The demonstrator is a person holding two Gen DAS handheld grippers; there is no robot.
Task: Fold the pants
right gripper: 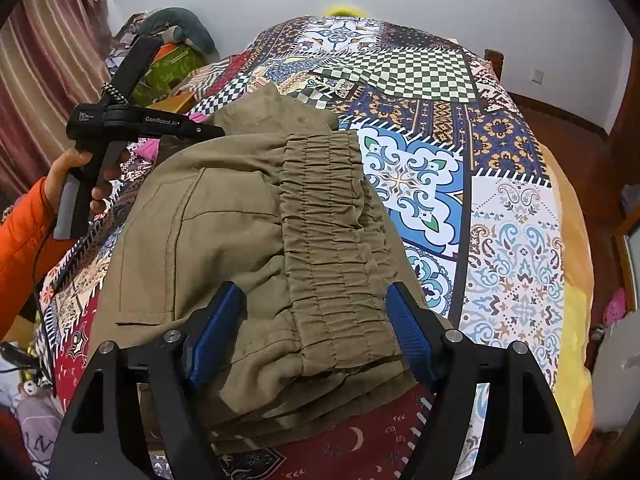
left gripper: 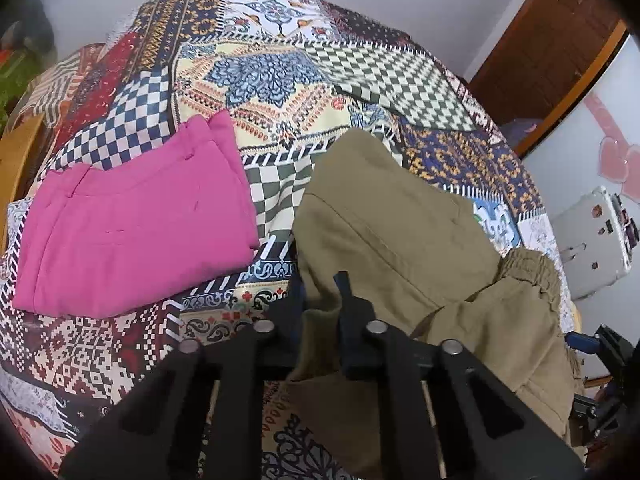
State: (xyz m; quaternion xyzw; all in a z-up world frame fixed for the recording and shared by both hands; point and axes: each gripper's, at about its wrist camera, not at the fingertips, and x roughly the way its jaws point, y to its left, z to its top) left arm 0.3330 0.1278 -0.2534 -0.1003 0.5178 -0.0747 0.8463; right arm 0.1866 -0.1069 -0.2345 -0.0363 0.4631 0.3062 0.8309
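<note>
**Observer:** Where are the pants, and what have your tools got?

**Operator:** The olive pants lie bunched on the patchwork bedspread, elastic waistband nearest my right side. My left gripper is closed, and I read it as pinching a fold of the olive cloth: fabric bulges on both sides of the shut fingers. My right gripper stands wide open, its blue pads on either side of the waistband without pressing on it.

**Observer:** So the right has nothing?

**Operator:** Nothing yet. It hovers over the waistband end, as far as I can judge.

**Observer:** How would you do this step well?

**Operator:** I'd want the right to take the whole stack of waistband layers, not just the top one, since I can see several edges stepped below it. Then both grips should lift and carry together, keeping the cloth taut between them so the fold lands square instead of dragging a wrinkle along.

**Observer:** Anything in the way?

**Operator:** The pink pants already lie folded beside the olive pair, on the left in my left camera, with a strip of bedspread between them. I'd keep the olive pair on its own side so it doesn't drape across them.
</note>
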